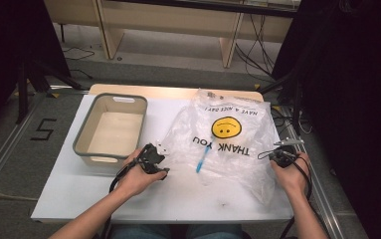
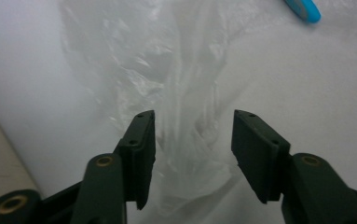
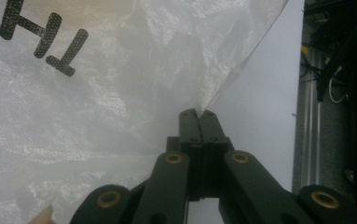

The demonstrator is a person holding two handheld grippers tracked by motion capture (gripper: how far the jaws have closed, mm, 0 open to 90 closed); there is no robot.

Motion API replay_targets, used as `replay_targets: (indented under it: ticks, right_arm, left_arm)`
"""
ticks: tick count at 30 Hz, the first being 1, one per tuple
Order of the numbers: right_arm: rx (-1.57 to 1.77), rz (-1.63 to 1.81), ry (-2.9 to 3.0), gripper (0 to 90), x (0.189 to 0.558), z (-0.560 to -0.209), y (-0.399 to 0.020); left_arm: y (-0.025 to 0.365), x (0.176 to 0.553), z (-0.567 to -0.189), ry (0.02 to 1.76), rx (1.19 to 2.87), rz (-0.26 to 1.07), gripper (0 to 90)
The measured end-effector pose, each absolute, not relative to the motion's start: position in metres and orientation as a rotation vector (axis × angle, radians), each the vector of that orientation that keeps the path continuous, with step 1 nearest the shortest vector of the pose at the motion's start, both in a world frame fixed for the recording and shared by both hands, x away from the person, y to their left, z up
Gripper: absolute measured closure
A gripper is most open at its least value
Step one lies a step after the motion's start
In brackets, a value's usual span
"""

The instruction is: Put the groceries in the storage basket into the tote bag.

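Left gripper (image 2: 192,140) jaws apart, straddling the plastic bag's (image 1: 228,144) bunched handle (image 2: 190,154) — right gripper (image 3: 198,113) clamped on the bag's opposite edge.

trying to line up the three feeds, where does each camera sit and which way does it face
High view: above the person's side, looking forward and down on the table; both forearms, left gripper, right gripper.
Left gripper view: rides that gripper, looking along open jaws straddling a bunched bag handle.
Right gripper view: rides that gripper, jaws shut on the plastic bag edge.
Shared: bag in all; blue item in high and left views.
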State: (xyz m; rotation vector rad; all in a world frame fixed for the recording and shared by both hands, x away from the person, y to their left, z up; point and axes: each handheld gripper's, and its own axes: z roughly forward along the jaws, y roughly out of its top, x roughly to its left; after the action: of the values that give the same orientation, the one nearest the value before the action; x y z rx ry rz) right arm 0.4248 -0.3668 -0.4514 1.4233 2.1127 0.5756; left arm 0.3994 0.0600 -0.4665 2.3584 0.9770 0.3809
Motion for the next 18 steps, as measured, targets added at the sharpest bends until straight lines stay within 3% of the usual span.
replay_targets:
  ticks: [2, 8, 18]
  right_arm:
    - [1.419, 0.604, 2.098, 87.1, 0.425, -0.451, -0.366]
    - [1.432, 0.714, 2.011, 60.5, 0.410, -0.431, -0.364]
    - [1.437, 0.816, 2.193, 46.2, 0.357, -0.415, -0.344]
  left_arm:
    - [0.059, 0.398, -0.471, 0.985, 2.375, 0.320, 53.0]
    - [0.058, 0.395, -0.474, 0.966, 2.399, 0.258, 59.5]
    - [0.056, 0.382, -0.472, 0.997, 2.394, 0.180, 68.8]
